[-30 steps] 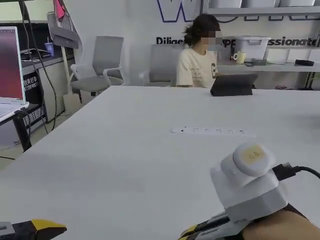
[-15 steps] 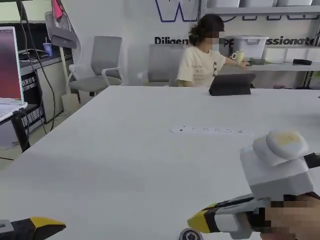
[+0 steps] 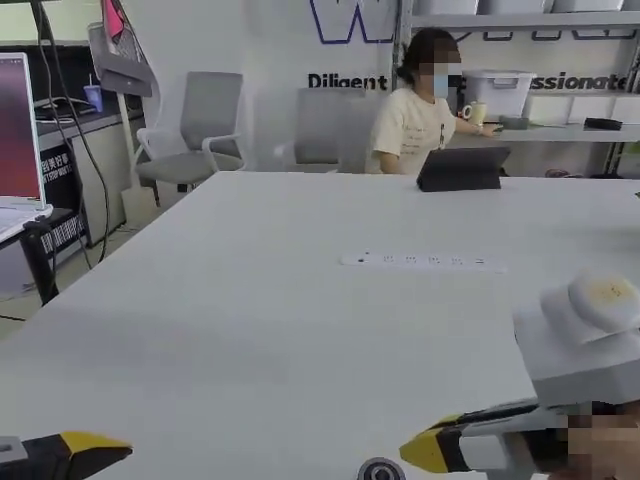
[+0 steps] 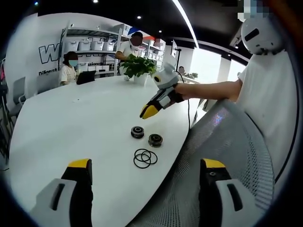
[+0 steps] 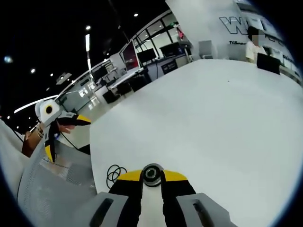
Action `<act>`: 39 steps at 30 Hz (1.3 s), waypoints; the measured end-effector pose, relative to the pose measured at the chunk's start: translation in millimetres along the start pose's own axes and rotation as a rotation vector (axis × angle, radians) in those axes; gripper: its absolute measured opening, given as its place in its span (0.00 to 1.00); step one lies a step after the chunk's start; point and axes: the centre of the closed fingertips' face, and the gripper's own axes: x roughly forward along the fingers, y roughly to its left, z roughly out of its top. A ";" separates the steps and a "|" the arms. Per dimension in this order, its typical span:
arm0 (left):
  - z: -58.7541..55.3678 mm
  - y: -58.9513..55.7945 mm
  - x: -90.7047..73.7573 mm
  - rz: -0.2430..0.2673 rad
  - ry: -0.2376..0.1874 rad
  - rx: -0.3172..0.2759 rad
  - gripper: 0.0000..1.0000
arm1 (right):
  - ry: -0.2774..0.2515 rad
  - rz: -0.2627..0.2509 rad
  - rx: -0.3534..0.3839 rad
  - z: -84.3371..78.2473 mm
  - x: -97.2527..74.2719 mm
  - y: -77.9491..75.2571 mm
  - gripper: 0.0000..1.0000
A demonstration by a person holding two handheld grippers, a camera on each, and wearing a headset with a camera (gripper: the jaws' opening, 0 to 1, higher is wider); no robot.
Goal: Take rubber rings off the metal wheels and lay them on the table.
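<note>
Head view — right tool (image 3: 425, 452) shifted rightward, lower, metal wheel (image 3: 381, 470) beside tip

Wall lettering: black "Diligent" on the white back wall (image 3: 270, 60), then "ssionate" farther right.
Wall logo: large blue outlined "W", cut by the top edge.
Sticker: barcode label (image 3: 62, 232) on the black stand; characters too small to read.

Two metal wheels (image 4: 138, 132), rubber rings (image 4: 145, 158) beside them
</note>
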 end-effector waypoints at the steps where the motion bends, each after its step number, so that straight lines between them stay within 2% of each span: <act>1: 1.7 0.2 0.3 -0.001 -0.004 0.003 0.92 | 0.001 0.000 -0.005 -0.9 0.2 -0.6 0.13; 8: 27.4 7.0 3.7 0.003 -0.046 0.043 0.91 | 0.065 -0.021 -0.113 -16.7 5.1 -5.6 0.18; 15: 49.2 14.1 9.9 0.007 -0.060 0.103 0.88 | 0.091 -0.021 -0.173 -25.4 10.3 -6.9 0.26; 17: 61.1 16.0 14.7 0.004 -0.069 0.128 0.87 | 0.089 -0.023 -0.183 -27.5 12.0 -8.5 0.29; 21: 76.0 17.7 23.5 -0.006 -0.078 0.163 0.86 | 0.084 -0.021 -0.198 -28.5 13.9 -9.6 0.32; 32: 103.4 18.0 55.1 -0.043 -0.068 0.280 0.78 | 0.095 -0.006 -0.245 -34.0 21.1 -5.5 0.32; 39: 124.1 16.9 78.9 -0.065 -0.124 0.307 0.72 | 0.110 -0.006 -0.272 -36.9 23.2 -4.9 0.31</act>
